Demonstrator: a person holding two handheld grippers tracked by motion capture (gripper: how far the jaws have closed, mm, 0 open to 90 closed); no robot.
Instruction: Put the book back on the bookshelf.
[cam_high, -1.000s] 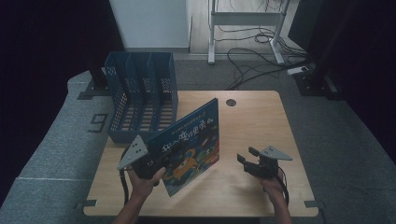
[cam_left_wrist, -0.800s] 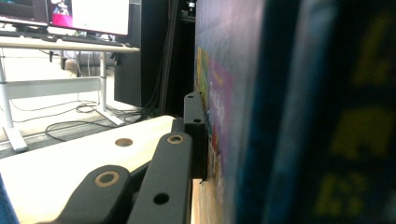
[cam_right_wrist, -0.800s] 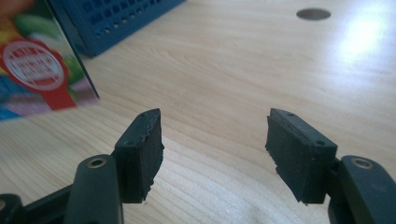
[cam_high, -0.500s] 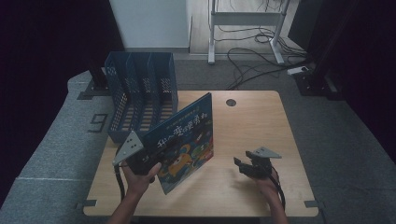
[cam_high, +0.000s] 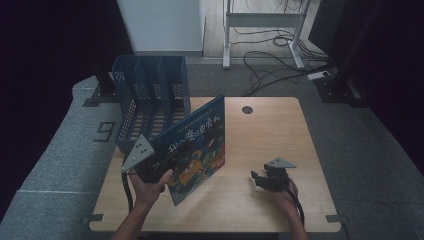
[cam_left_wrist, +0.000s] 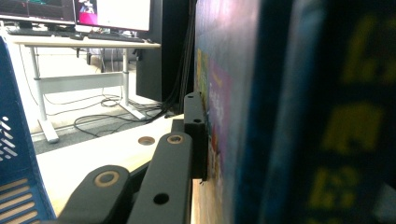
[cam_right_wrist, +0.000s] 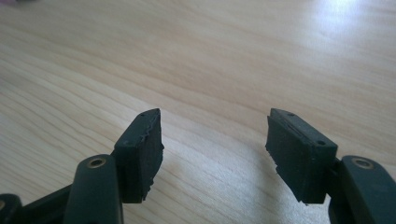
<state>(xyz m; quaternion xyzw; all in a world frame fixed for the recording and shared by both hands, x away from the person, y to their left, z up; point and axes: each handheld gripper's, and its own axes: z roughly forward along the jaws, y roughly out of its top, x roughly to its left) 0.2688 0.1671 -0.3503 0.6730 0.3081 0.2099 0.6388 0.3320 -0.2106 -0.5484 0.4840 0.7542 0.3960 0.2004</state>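
Observation:
A blue picture book (cam_high: 197, 145) with yellow lettering stands tilted on its lower corner at the left middle of the wooden table (cam_high: 270, 132). My left gripper (cam_high: 156, 167) is shut on the book's left edge, held by a hand from below. In the left gripper view one black jaw presses flat against the book's cover (cam_left_wrist: 261, 116), and the other jaw is hidden behind it. My right gripper (cam_high: 259, 179) hovers low over bare wood at the front right, open with nothing between its fingertips (cam_right_wrist: 142, 154).
A blue mesh file rack (cam_high: 150, 95) with several slots stands at the table's back left, just behind the book. A round cable hole (cam_high: 247, 109) sits near the far edge. Beyond the table are a white desk frame (cam_high: 260, 22) and floor cables.
The book has swung a little to the left and stands steeper, nearer the rack. My right gripper has sunk toward the tabletop and drifted slightly left.

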